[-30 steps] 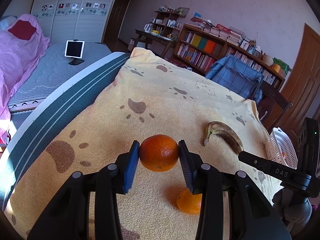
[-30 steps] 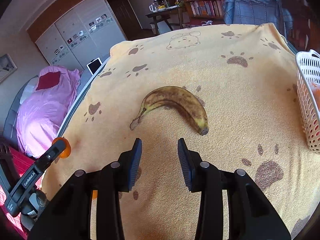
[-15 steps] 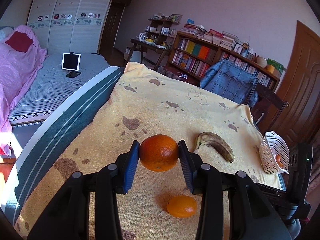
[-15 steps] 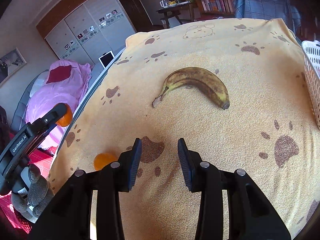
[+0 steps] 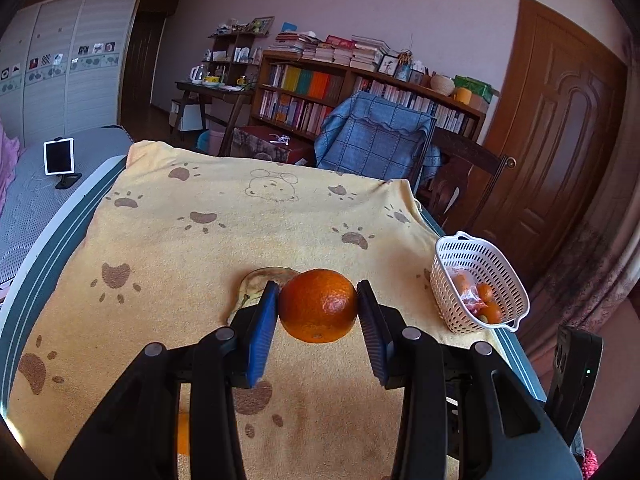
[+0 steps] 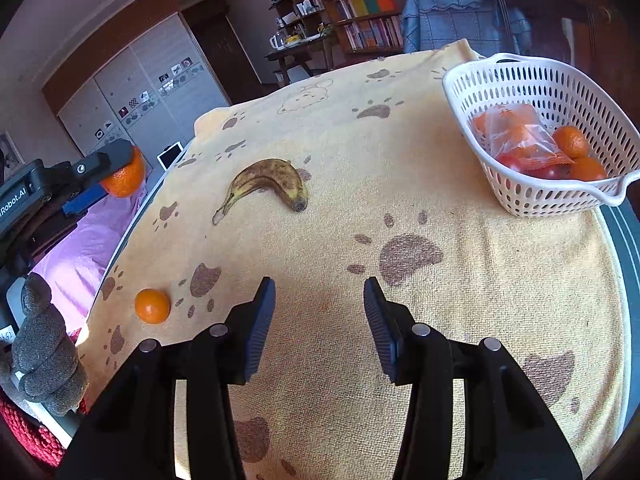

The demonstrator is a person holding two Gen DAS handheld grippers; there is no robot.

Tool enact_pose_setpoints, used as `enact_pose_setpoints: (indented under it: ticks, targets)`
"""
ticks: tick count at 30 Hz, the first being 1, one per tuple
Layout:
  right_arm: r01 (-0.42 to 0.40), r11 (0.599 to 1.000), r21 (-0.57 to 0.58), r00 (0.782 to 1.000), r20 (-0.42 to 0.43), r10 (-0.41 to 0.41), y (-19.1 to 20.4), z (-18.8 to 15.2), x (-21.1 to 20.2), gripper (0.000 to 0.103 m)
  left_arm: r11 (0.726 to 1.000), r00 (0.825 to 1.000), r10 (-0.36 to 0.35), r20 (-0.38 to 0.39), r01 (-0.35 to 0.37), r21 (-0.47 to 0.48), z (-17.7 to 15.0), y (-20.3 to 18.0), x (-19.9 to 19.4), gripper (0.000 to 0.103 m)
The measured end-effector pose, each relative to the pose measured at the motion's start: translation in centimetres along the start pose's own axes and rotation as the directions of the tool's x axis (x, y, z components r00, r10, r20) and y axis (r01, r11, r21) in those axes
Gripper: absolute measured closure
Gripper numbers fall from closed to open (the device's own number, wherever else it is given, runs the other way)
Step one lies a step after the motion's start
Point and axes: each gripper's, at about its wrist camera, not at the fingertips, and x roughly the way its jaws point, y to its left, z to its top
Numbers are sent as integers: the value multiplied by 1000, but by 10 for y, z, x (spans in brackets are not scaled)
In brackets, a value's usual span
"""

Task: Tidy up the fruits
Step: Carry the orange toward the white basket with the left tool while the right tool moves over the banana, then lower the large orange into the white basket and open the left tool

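While the left jaws clamp the orange [image 5: 318,306], the right jaws, just widened, stand empty.

— What's different?
— The left gripper [image 5: 318,312], clamping the orange [image 5: 318,306], has swung toward the basket [image 5: 478,256]; the banana [image 5: 260,278] now sits behind its fingers.
— And the right gripper [image 6: 320,308]?
— Its fingers have just spread wider, with nothing between them, and the basket's fruit has come into its view.

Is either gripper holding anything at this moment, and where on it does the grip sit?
The left gripper clamps a large round orange across its two opposite sides, lifted off the cloth. The right gripper holds nothing; its jaws have just been opening.
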Motion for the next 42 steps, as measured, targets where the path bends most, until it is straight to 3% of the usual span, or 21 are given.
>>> enact_pose_setpoints:
  ticks: [5, 8, 15, 18, 38, 41, 42]
  targets:
    - [41, 999, 34, 998, 47, -43, -33, -3, -22, 55, 996, 996, -68, -52, 70, 53, 4, -45, 29, 63]
    - [77, 995, 67, 994, 74, -82, -55, -6, -33, 47, 991, 991, -99, -88, 107, 85, 6, -73, 49, 63]
    - [112, 983, 149, 987, 102, -128, -96, -11, -48, 47, 975, 977, -149, -155, 171, 142, 8, -125, 90, 63]
    - [99, 980, 175, 985, 123, -121, -102, -11, -51, 40, 968, 975, -149, -168, 178, 175, 7, -144, 103, 63]
    - [65, 971, 228, 984, 148, -100, -112, -18, -51, 36, 924, 981, -85, -175, 143, 354, -3, -197, 153, 63]
    - [65, 971, 230, 984, 147, -101, -113, -18, -51, 36, 921, 984, -82, -160, 136, 365, -3, -199, 151, 55]
    - [65, 971, 231, 984, 146, -101, -114, -18, -51, 36, 921, 985, -84, -153, 136, 366, -3, -199, 150, 43]
